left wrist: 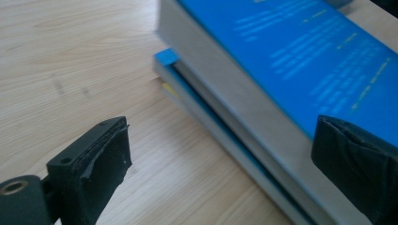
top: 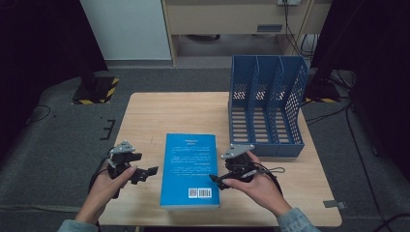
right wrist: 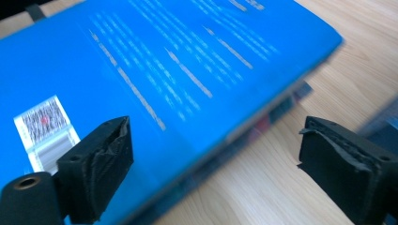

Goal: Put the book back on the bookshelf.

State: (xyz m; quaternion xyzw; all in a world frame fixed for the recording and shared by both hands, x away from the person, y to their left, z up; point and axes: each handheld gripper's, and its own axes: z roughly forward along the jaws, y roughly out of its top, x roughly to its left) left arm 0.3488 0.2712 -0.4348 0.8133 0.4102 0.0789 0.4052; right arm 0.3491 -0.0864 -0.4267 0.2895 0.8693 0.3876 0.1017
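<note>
On the wooden surface (top: pixel 145 116), a blue book (top: pixel 189 169) lies flat with its barcode side up, in front of the blue file rack (top: pixel 267 104) and a little to its left. The left tool (top: pixel 145 173) hovers just beside the book's left edge, its jaws apart with nothing between them. The right tool (top: pixel 217 180) is at the book's right edge, jaws also apart, not pressing the book. Under the book another thin blue thing (left wrist: pixel 197 101) is lying.
</note>
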